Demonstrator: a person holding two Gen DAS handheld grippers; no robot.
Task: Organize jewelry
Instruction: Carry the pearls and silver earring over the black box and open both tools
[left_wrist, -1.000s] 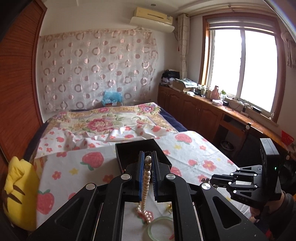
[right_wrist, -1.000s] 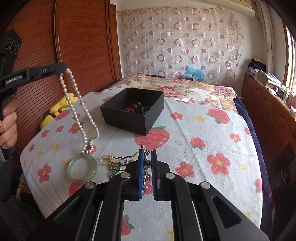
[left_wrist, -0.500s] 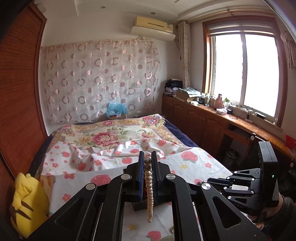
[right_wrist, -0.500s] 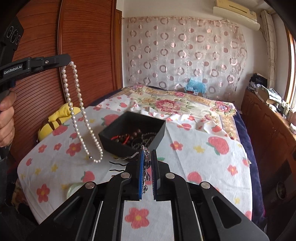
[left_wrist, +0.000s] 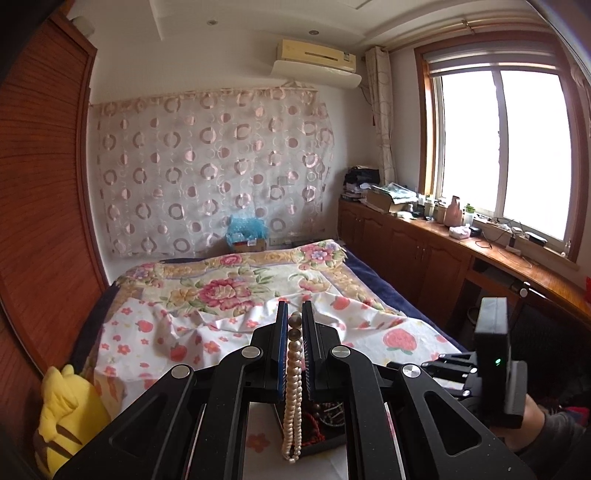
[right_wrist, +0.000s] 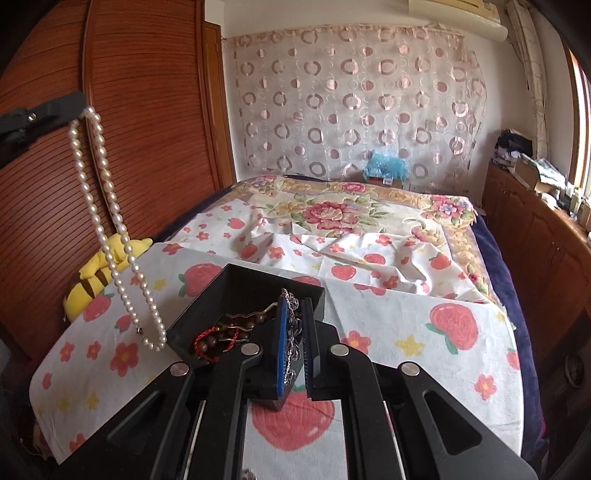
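My left gripper (left_wrist: 294, 314) is shut on a white pearl necklace (left_wrist: 293, 391), which hangs in a long loop; in the right wrist view the necklace (right_wrist: 110, 236) dangles just left of the black jewelry box (right_wrist: 207, 317), its lowest pearls level with the box rim. The box holds dark beads, a red cord and wavy hairpins (right_wrist: 240, 321). My right gripper (right_wrist: 294, 306) is shut on a silver chain piece (right_wrist: 291, 332) and sits over the box's near right side. The box interior (left_wrist: 325, 421) also shows under the left gripper.
The box stands on a strawberry-print cloth (right_wrist: 424, 339) covering a table at the foot of a bed (right_wrist: 332, 214). A yellow plush toy (right_wrist: 99, 273) lies left, by the wooden wardrobe (right_wrist: 140, 129). Wooden cabinets (left_wrist: 424, 258) run along the right wall.
Both grippers have risen and moved forward toward the box. The pearl necklace has lifted off the cloth and hangs free by the box; the green bangle has dropped out of view.
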